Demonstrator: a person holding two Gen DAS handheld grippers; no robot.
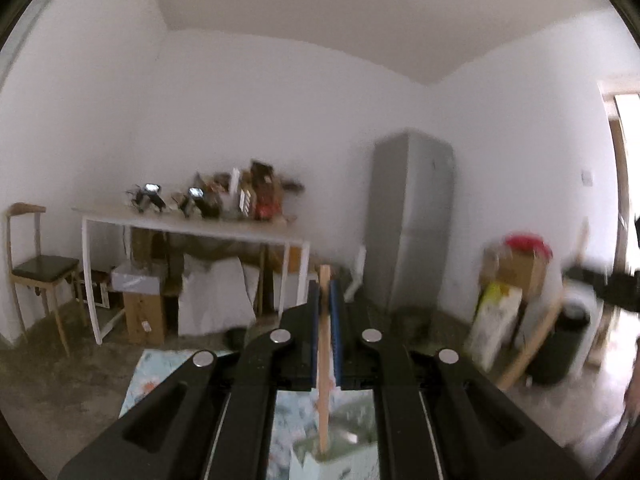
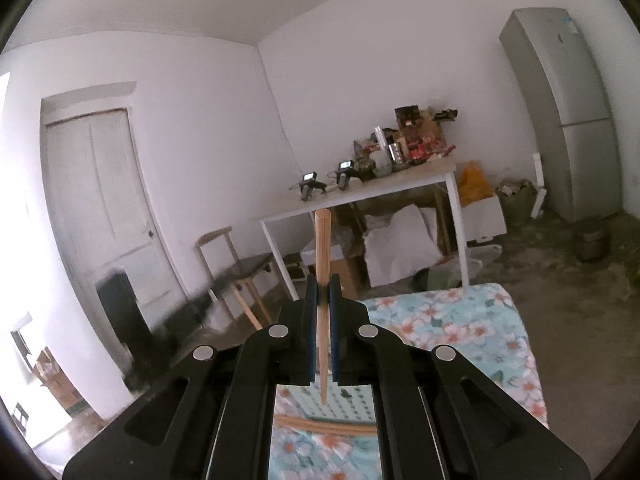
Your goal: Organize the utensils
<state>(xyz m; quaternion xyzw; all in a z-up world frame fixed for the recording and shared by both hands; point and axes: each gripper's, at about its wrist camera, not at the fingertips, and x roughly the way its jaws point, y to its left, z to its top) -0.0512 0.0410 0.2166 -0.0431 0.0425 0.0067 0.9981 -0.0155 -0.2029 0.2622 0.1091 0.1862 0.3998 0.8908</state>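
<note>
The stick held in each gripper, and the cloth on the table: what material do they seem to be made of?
The right gripper holds a round stick: pale, matte tan with a tapered tip, probably wood or bamboo, like a chopstick. The left gripper holds a similar tan stick, squarer at its end; blur hides any grain. The floral cloth looks like soft printed fabric, though coated vinyl is possible.

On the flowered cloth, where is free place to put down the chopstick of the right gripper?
The right gripper holds a chopstick. The flowered cloth looks bare from beside its right finger to the far edge. Below the tip it is crowded: a perforated holder and a wooden stick.
</note>
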